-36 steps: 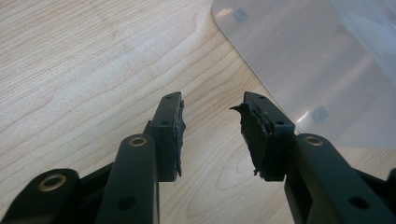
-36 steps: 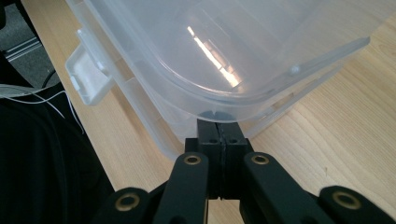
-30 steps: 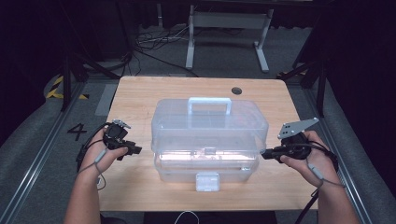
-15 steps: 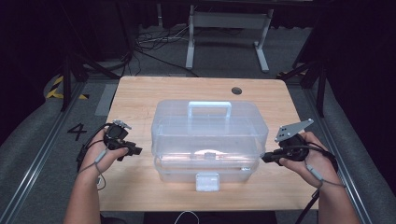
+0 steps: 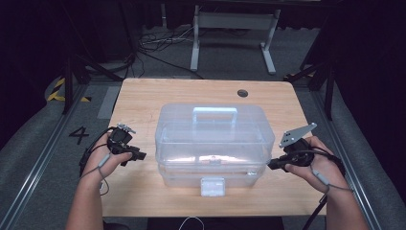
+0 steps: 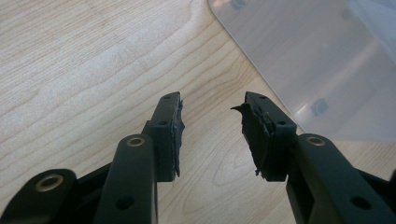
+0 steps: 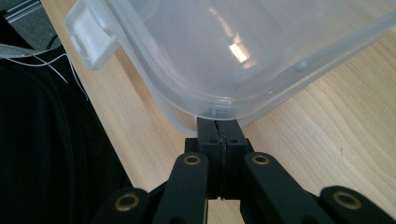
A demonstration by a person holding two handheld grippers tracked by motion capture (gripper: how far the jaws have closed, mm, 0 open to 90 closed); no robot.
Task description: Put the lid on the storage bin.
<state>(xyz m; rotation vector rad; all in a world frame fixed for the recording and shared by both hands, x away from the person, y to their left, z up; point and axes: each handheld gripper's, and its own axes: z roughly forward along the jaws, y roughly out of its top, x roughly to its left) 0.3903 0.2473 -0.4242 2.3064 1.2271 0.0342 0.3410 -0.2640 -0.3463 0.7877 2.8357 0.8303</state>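
Note:
A clear plastic storage box point(image 5: 210, 139) with a handle point(image 5: 214, 115) on its lid stands mid-table, its white front latch point(image 5: 212, 186) facing me. My left gripper point(image 5: 142, 155) hovers just left of the box. Its jaws are open over bare wood point(image 6: 212, 100) with nothing between them, and the box's corner point(image 6: 317, 56) lies ahead to the right. My right gripper point(image 5: 270, 166) sits at the box's right front corner. It is shut point(image 7: 218, 122), its tips touching under the lid's rim point(image 7: 233, 46). The latch point(image 7: 88, 32) shows at the upper left there.
The wooden table point(image 5: 143, 96) has a round cable hole point(image 5: 242, 93) behind the box. Dark floor with cables and a metal stand's legs point(image 5: 230, 28) lie beyond the far edge. Grey floor strips run along both sides.

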